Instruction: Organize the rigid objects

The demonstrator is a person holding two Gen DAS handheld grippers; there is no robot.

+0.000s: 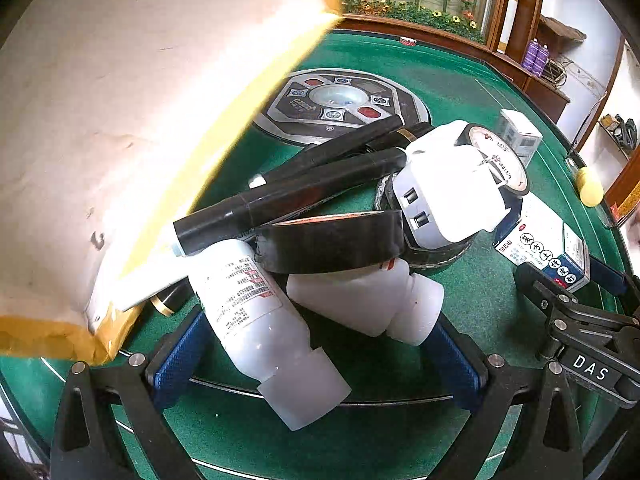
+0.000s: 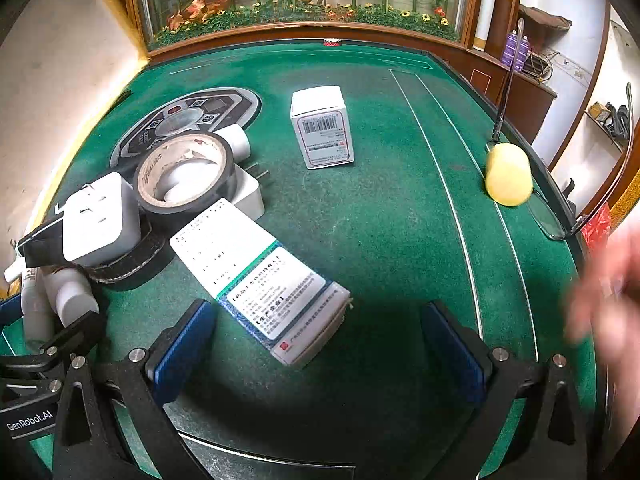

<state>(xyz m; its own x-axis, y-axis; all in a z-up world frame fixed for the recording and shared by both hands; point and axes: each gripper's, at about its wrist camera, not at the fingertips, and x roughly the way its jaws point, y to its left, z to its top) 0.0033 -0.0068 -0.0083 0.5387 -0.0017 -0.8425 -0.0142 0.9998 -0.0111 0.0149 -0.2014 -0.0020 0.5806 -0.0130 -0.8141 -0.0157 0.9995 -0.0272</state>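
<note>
A heap of objects lies on the green table (image 1: 472,292). Two white bottles (image 1: 260,316) (image 1: 360,300) lie at its near side, between the blue pads of my left gripper (image 1: 318,360), which is open. Above them are a black tape roll (image 1: 332,240), black markers (image 1: 288,196), a white plug adapter (image 1: 444,188) and a second tape roll (image 1: 496,156). My right gripper (image 2: 320,348) is open; a flat medicine box (image 2: 260,276) lies just ahead, close to its left finger. A white carton (image 2: 322,126) stands farther back.
A tan cardboard box (image 1: 100,140) with yellow tape fills the left side. The table's round control panel (image 1: 340,104) lies behind the heap. A yellow object (image 2: 508,174) sits near the right rim. A blurred hand (image 2: 608,288) is at the right edge.
</note>
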